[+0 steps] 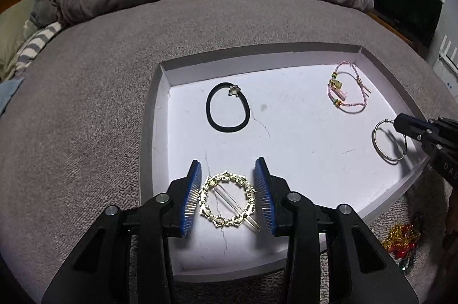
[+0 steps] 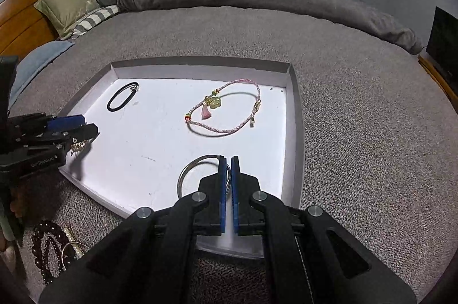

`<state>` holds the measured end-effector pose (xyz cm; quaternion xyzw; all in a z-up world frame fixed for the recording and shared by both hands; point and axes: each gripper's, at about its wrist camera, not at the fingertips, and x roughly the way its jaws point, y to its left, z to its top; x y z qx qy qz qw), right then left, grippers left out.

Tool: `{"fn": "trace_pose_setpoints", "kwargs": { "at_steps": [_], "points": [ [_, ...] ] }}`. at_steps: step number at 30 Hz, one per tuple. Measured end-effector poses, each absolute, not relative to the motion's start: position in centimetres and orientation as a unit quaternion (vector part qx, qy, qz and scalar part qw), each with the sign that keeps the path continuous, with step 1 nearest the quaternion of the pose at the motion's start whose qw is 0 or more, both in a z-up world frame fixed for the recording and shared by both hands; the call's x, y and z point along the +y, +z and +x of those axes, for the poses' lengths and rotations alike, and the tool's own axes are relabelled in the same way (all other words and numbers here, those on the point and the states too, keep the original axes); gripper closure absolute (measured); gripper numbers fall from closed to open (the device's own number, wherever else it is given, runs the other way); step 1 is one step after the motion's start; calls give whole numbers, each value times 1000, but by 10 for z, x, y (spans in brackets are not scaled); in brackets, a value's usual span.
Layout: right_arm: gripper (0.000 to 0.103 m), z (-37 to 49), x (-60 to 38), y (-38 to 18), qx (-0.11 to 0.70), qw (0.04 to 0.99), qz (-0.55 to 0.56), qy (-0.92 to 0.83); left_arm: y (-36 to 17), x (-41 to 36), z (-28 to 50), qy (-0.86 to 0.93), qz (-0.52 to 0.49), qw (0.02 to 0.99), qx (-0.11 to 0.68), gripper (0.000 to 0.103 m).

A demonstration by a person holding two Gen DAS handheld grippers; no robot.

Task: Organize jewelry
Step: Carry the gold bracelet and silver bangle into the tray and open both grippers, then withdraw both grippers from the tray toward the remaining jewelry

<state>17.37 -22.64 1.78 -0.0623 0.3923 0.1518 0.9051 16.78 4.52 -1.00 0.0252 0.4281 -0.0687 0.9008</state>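
Observation:
A white tray (image 1: 160, 115) lies on the grey bed cover. In it are a black hair tie (image 1: 227, 107), a pink cord bracelet (image 1: 347, 88), a silver hoop bangle (image 1: 390, 140) and a gold ring-shaped hair clip (image 1: 227, 199). My left gripper (image 1: 229, 172) is open, its blue pads on either side of the gold clip, which lies on the tray floor. My right gripper (image 2: 228, 161) is shut on the silver bangle (image 2: 187, 172) at its right rim. The tray (image 2: 294, 115), hair tie (image 2: 123, 97) and pink bracelet (image 2: 226, 110) also show in the right wrist view.
Off the tray, on the cover, lie a red and gold piece (image 1: 402, 239) and dark bead strings with a pearl strand (image 2: 53, 248). Pillows (image 2: 68, 6) and a wooden headboard (image 2: 25, 6) are at the far left. A dark screen (image 1: 406, 6) stands to the right.

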Motion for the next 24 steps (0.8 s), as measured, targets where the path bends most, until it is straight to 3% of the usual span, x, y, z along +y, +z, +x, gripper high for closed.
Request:
{"fn": "trace_pose_setpoints", "kwargs": {
  "at_steps": [7, 9, 13, 19, 21, 24],
  "points": [
    [96, 170, -230, 23, 385, 909, -50, 152, -3, 46, 158, -75, 19, 908, 412, 47],
    [84, 165, -232, 27, 378, 912, -48, 152, 0, 45, 153, -71, 24, 910, 407, 42],
    [74, 154, -238, 37, 360, 920, -36, 152, 8, 44, 143, -63, 32, 916, 395, 35],
    [48, 130, -242, 55, 325, 934, -29, 146, 21, 38, 126, -55, 40, 924, 375, 27],
    [32, 122, -243, 60, 313, 938, -27, 143, 24, 39, 122, -53, 38, 926, 371, 22],
    [23, 112, -243, 66, 298, 944, -24, 140, 29, 40, 112, -46, 38, 930, 363, 16]
  ]
}}
